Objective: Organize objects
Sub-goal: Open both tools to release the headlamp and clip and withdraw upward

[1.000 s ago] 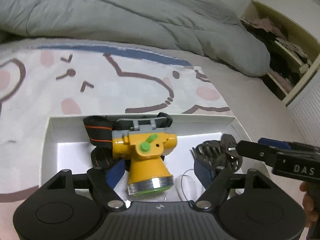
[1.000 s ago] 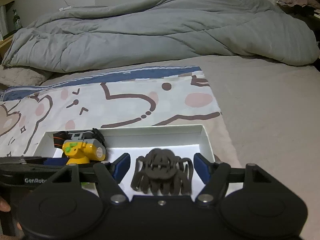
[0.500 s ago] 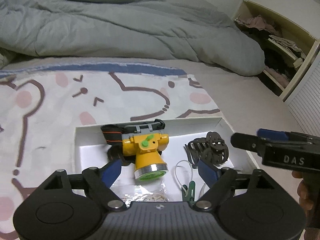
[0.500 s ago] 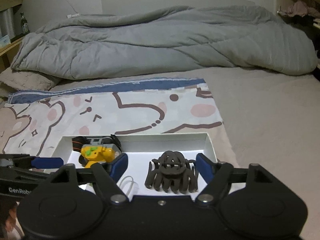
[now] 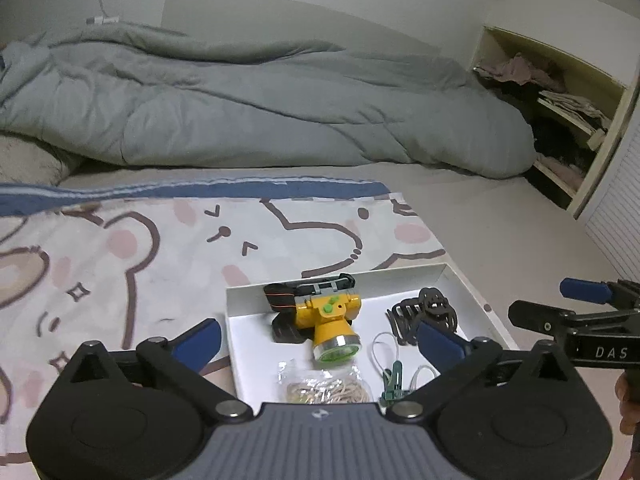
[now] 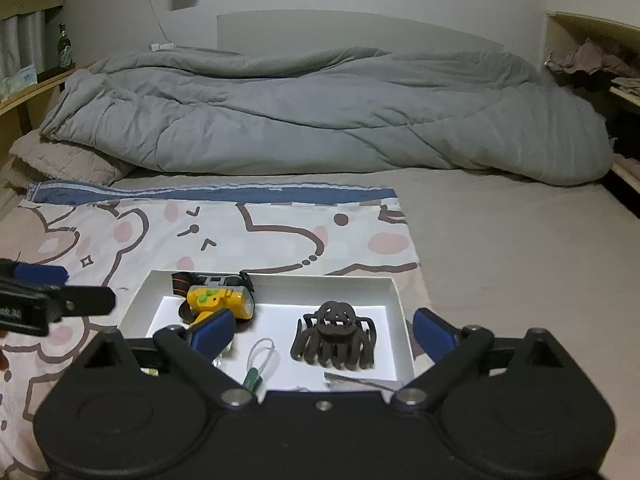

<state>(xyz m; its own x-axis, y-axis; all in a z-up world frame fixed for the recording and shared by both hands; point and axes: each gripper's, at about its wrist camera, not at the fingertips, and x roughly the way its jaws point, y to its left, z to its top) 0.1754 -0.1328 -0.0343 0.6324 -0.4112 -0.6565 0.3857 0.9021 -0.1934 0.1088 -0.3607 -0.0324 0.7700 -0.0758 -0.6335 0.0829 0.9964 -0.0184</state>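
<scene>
A white tray [image 5: 464,280] [image 6: 394,296] lies on a cartoon bear blanket [image 5: 120,248]. In it are a yellow headlamp [image 5: 330,320] [image 6: 218,300] with a black strap, a dark hair claw clip [image 5: 428,308] [image 6: 336,334], a bag of rubber bands [image 5: 326,386], and a green clip with a clear loop [image 5: 390,376] [image 6: 256,368]. My left gripper [image 5: 318,340] is open and empty, held above and behind the tray. My right gripper [image 6: 322,330] is open and empty, with its jaws wide on either side of the claw clip's area and well above it.
A grey duvet [image 5: 260,112] [image 6: 320,116] is piled across the back of the bed. An open closet with clothes [image 5: 560,120] stands at the right. The right gripper shows at the left wrist view's right edge [image 5: 576,328]. A wooden shelf [image 6: 32,80] is at far left.
Both grippers have pulled back and up from the tray, so its contents look smaller and farther. The headlamp and claw clip stay in the tray.
</scene>
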